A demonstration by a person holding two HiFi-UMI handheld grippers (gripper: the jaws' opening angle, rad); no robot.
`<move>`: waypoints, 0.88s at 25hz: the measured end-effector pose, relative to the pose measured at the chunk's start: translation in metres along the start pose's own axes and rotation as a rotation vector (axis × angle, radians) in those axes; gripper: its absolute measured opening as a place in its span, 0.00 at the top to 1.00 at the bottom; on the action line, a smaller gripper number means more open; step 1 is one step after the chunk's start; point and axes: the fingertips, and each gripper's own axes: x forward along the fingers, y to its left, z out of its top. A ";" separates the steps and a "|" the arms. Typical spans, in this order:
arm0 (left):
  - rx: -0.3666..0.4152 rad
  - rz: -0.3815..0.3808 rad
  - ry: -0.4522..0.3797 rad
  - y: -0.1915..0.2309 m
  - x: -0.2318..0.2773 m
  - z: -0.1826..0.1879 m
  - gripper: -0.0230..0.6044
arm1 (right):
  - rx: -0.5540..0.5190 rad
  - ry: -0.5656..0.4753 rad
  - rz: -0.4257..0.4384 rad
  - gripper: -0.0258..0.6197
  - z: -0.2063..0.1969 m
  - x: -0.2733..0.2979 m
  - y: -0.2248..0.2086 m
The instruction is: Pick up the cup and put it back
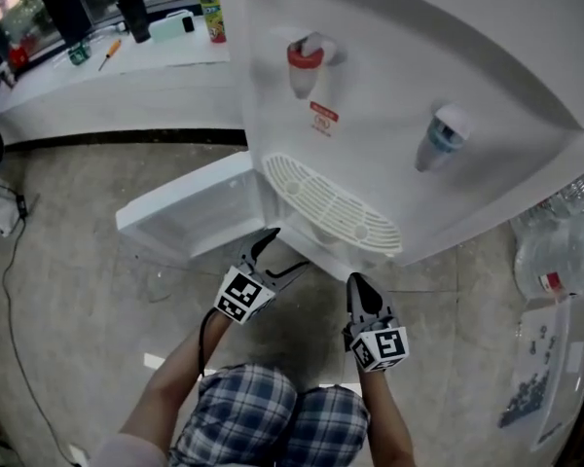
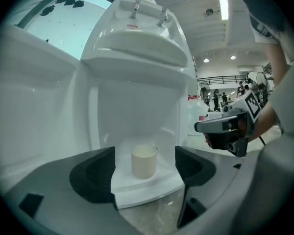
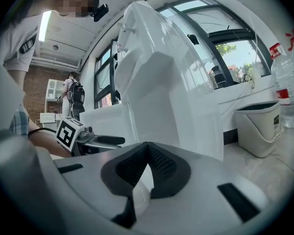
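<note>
Both near level: left gripper [image 1: 288, 251] fingers spread, facing cup [image 2: 144, 161]; right gripper [image 1: 356, 280] alongside, fingers clenched, empty.

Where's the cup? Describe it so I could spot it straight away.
Start at the tall white water dispenser. Low in its front is an open compartment, and a small cream cup stands upright on its white floor. It is the only thing in there, plain, with no handle showing.

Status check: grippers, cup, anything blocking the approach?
Left gripper open, empty, lined up on the cup. Right gripper shut, empty. Cup upright in the dispenser lower compartment, untouched. Cabinet door open, path clear.
</note>
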 end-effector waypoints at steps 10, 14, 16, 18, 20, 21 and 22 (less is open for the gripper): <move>-0.041 -0.011 0.001 -0.002 0.056 -0.024 0.34 | 0.002 0.013 0.015 0.93 -0.013 0.001 -0.006; -0.032 -0.013 0.027 -0.004 0.082 -0.036 0.32 | -0.009 0.023 0.019 0.93 -0.015 -0.003 -0.007; -0.037 -0.002 0.037 -0.003 0.095 -0.041 0.31 | -0.008 0.025 0.016 0.93 -0.016 -0.005 -0.008; -0.045 0.010 0.048 0.001 0.106 -0.047 0.30 | -0.012 0.027 0.017 0.93 -0.016 -0.006 -0.009; -0.048 0.013 0.065 0.003 0.116 -0.053 0.29 | -0.018 0.029 0.019 0.93 -0.016 -0.008 -0.009; -0.045 0.010 0.076 0.003 0.121 -0.056 0.29 | -0.017 0.030 0.018 0.93 -0.016 -0.008 -0.010; -0.042 0.007 0.088 0.004 0.126 -0.059 0.29 | -0.013 0.032 0.016 0.93 -0.017 -0.009 -0.010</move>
